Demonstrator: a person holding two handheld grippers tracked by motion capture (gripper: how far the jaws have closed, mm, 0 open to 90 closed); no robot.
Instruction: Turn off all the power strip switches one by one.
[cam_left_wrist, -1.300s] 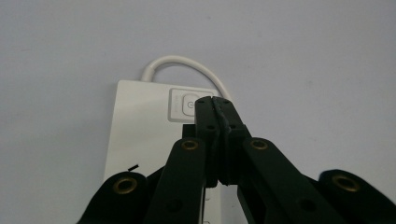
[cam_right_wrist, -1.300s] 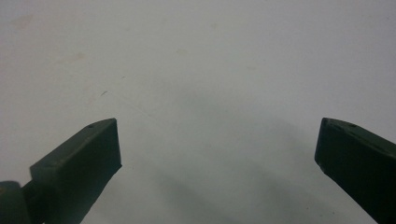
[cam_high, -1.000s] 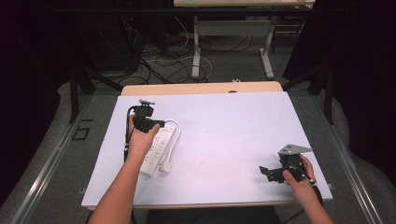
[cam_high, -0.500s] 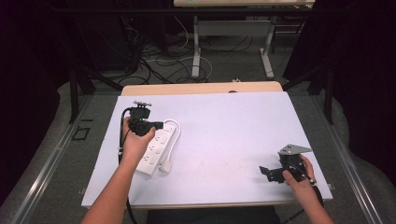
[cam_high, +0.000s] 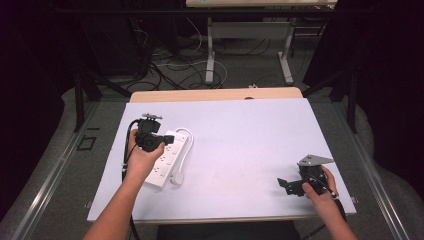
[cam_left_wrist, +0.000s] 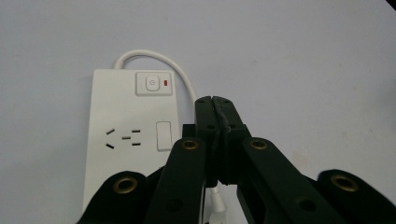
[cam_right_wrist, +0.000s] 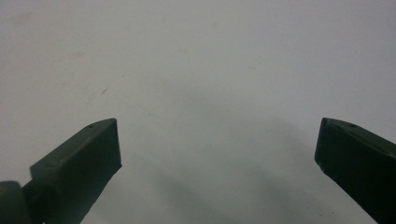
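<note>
A white power strip (cam_high: 166, 161) lies on the white tabletop (cam_high: 250, 140) at the left, its cord (cam_high: 187, 142) looping round to a plug (cam_high: 177, 178) beside it. My left gripper (cam_high: 167, 139) hovers over the strip's far end, shut with nothing between its jaws. In the left gripper view the closed tips (cam_left_wrist: 214, 101) sit just right of the power strip (cam_left_wrist: 128, 140), below its switch (cam_left_wrist: 152, 83) with a red light. My right gripper (cam_high: 284, 184) rests near the table's front right corner, open and empty. The right gripper (cam_right_wrist: 219, 140) faces bare tabletop.
A wooden table edge (cam_high: 215, 94) shows beyond the white sheet. Behind it, cables (cam_high: 165, 70) lie on the floor around desk legs (cam_high: 210, 55). A black cable (cam_high: 127, 150) trails from the left gripper along the forearm.
My left hand and its shut gripper have drawn back slightly toward the near side over the strip. The strip and the right gripper have stayed put.
</note>
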